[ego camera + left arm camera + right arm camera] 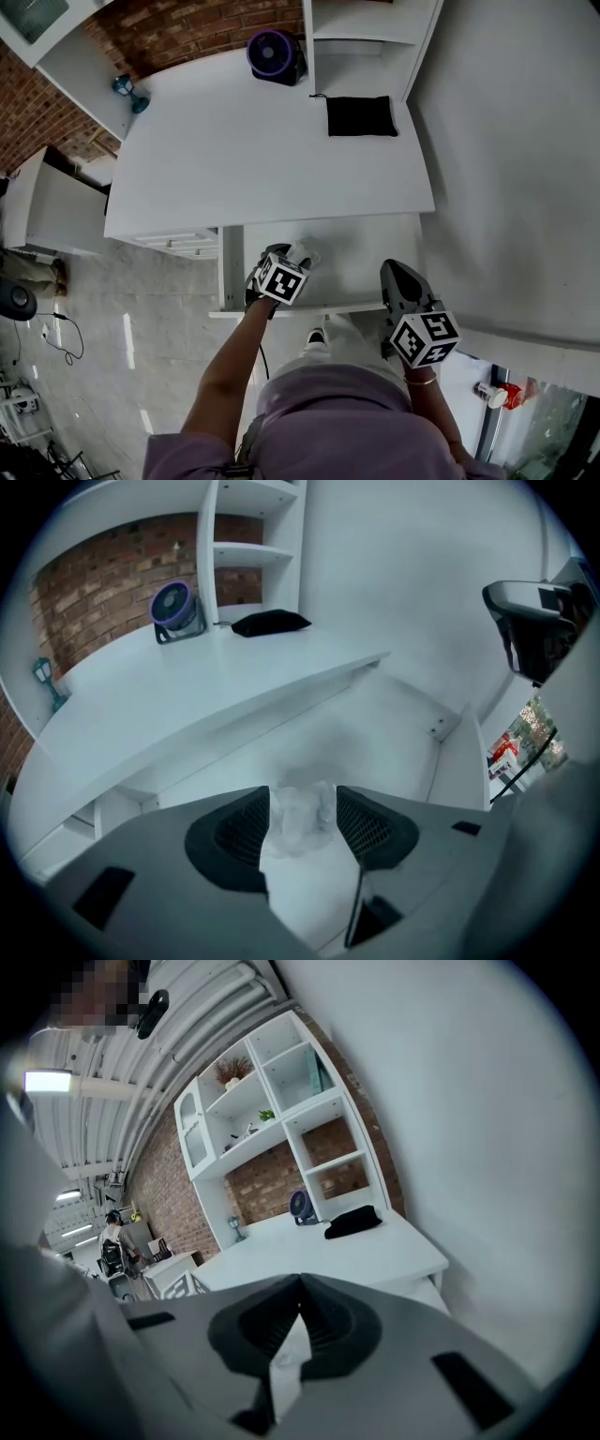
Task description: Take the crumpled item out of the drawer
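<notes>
The left tongs [302, 808] stand apart inside the open white drawer [361, 248] beneath the white table [262, 159]. The crumpled pale translucent item [298, 834] lies between them on the drawer floor. The right tongs [300, 1283], at the drawer's right, are together and empty.

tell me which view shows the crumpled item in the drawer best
Left gripper view: the crumpled item sits large and central between the parted jaws of the left gripper. The head view shows only a small white scrap beside that gripper. The right gripper view misses it.
</notes>
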{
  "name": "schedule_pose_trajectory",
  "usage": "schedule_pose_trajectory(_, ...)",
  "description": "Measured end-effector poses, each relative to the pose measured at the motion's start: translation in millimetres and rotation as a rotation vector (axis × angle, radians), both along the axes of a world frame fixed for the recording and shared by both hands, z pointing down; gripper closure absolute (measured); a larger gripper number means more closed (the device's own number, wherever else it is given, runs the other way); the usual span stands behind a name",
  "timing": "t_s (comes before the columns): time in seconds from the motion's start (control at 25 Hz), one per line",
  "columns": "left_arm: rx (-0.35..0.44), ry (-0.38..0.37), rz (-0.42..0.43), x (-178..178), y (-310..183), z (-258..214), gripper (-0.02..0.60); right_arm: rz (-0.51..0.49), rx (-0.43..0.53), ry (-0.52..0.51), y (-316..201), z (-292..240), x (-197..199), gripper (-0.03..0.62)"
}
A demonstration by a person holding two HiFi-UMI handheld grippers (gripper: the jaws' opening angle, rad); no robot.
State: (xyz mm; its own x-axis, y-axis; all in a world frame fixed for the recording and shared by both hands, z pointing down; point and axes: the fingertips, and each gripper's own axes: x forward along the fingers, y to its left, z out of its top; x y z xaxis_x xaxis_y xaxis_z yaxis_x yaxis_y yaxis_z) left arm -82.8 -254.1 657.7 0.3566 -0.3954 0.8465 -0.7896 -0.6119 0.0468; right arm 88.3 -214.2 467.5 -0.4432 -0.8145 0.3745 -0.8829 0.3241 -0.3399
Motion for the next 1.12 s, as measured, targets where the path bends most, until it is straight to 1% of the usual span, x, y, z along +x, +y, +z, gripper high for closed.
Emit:
schedule_pose_trajectory(0.24, -0.067, -0.068, 0.061, 4, -4, 25, 0.358, 0.001, -0.021, 0.003, -8, 6, 5, 0.591)
schedule_pose_trajectory(0.56, -0.137, -0.119, 0.099, 5, -2, 51, 0.357, 0.007, -0.043, -0.002, -19, 14, 12, 0.591)
schedule_pose_trajectory(0.8, -0.187, -0.148, 0.105, 7, 4, 69, 0.362, 0.007, -0.057, -0.004, -24, 17, 16, 0.591)
schedule_pose_trajectory(1.12, -0.181, -0.191, 0.108, 10, 3, 79, 0.373, 0.017, -0.072, -0.003, -29, 22, 25, 0.591)
